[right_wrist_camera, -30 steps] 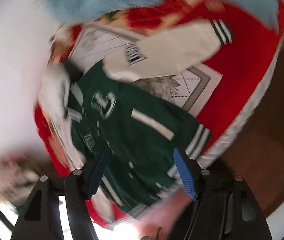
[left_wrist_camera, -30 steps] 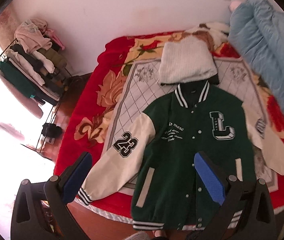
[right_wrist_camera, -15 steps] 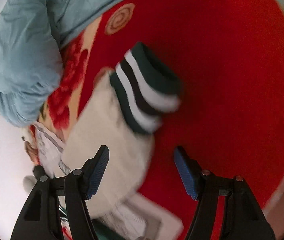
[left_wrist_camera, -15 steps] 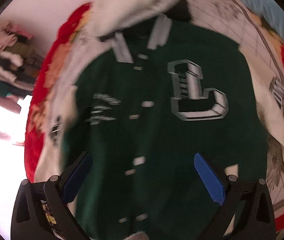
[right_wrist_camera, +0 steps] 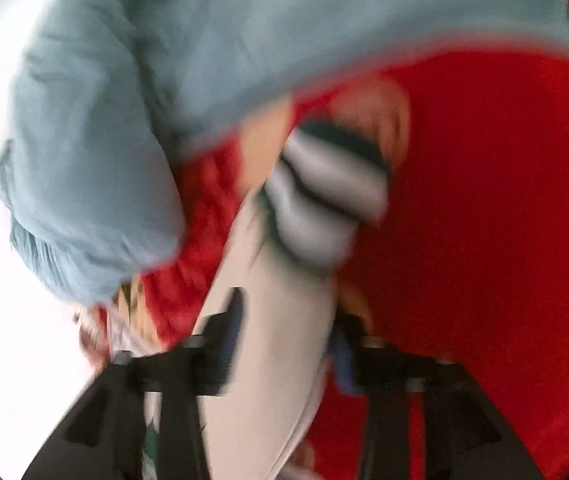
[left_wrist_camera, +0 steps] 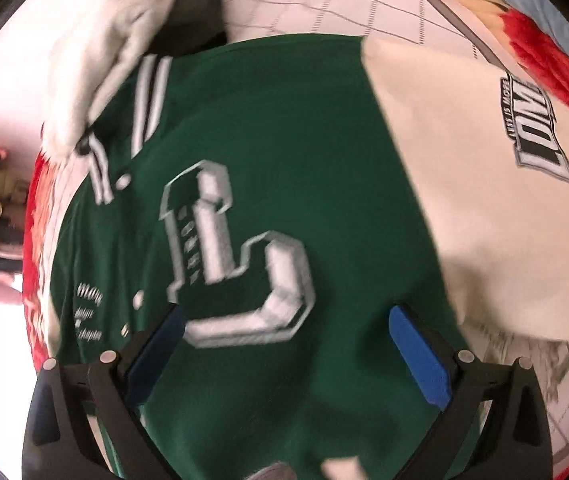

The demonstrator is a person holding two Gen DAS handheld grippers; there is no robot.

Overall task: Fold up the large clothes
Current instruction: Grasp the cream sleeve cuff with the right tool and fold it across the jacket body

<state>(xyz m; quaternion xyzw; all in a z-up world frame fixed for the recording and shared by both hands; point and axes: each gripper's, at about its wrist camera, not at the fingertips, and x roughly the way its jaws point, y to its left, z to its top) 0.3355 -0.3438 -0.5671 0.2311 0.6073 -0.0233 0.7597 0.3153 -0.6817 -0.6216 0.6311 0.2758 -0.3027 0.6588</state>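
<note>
Two grippers are working over one green varsity jacket [left_wrist_camera: 284,128] that is lying front-up on a bed. Nearest in the left wrist view, the left gripper [left_wrist_camera: 286,354] is hanging with its blue pads [left_wrist_camera: 418,360] spread wide, nothing pinched between them, pointing steeply down at the jacket's chest. Just beyond its fingertips a big white letter L patch [left_wrist_camera: 236,256] is sitting on the green body, with small white lettering [left_wrist_camera: 88,312] off to the left of it. Farther on, the striped collar [left_wrist_camera: 140,96] is lying partly under a white knitted garment [left_wrist_camera: 100,52]. To the right, a cream sleeve [left_wrist_camera: 496,208] with a dark-edged logo patch [left_wrist_camera: 540,132] is spreading across a pale grid-patterned cover [left_wrist_camera: 324,4].

Close in the right wrist view, which is blurred, the right gripper [right_wrist_camera: 284,332] is closing its jaws with the cream sleeve [right_wrist_camera: 272,360] running between them; whether the pads are already pressing the cloth I cannot tell. Beyond the fingers, the sleeve's green-and-white striped cuff [right_wrist_camera: 324,200] is resting on a red blanket [right_wrist_camera: 492,220]. Farthest off, a light blue quilt [right_wrist_camera: 164,100] is bunching up against a white wall [right_wrist_camera: 12,320].
</note>
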